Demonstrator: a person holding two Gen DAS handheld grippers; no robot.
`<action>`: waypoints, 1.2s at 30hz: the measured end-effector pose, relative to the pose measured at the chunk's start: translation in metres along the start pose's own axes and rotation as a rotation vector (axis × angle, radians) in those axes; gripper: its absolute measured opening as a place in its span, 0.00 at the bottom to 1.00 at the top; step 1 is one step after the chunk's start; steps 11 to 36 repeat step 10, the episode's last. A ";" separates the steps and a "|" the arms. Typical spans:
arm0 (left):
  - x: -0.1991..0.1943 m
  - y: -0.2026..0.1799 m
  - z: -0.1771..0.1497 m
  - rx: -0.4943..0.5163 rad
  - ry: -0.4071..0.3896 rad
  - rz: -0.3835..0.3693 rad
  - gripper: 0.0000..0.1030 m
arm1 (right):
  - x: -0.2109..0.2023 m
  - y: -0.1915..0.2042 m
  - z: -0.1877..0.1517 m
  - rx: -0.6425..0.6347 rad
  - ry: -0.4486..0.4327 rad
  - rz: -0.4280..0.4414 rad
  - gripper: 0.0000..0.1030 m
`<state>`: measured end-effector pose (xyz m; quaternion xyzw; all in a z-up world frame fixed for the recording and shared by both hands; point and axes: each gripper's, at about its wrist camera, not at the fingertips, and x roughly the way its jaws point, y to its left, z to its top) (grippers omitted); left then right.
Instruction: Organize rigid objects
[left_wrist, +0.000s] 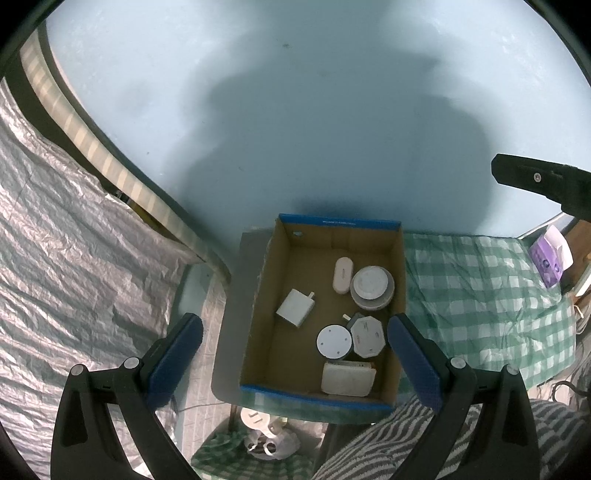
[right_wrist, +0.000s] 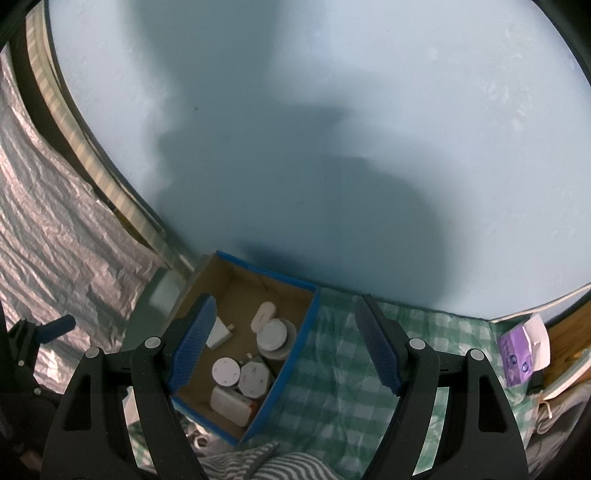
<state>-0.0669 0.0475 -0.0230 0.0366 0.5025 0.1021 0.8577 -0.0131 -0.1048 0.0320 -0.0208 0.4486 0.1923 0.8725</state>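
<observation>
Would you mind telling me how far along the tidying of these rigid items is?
Done, it seems: the cardboard box holds a white charger, round discs, an octagonal piece and a flat white case. In hand: nothing; the left tongs and right tongs are open and empty. Left: nothing loose shows on the checked cloth.

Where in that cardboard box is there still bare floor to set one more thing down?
In the cardboard box, the near-left floor is bare, between the white charger and the box's left wall, and so is the strip along the far wall. The right side is crowded: white capsule, stacked round discs, flat disc, octagonal piece and white case sit packed together.
</observation>
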 end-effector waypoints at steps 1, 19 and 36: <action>0.000 0.000 -0.001 0.001 0.004 0.001 0.98 | 0.000 0.000 0.000 -0.001 0.000 0.001 0.75; -0.001 -0.002 -0.003 -0.001 0.010 0.000 0.98 | 0.000 0.000 0.000 0.000 0.008 0.005 0.75; -0.001 -0.002 -0.003 -0.001 0.010 0.000 0.98 | 0.000 0.000 0.000 0.000 0.008 0.005 0.75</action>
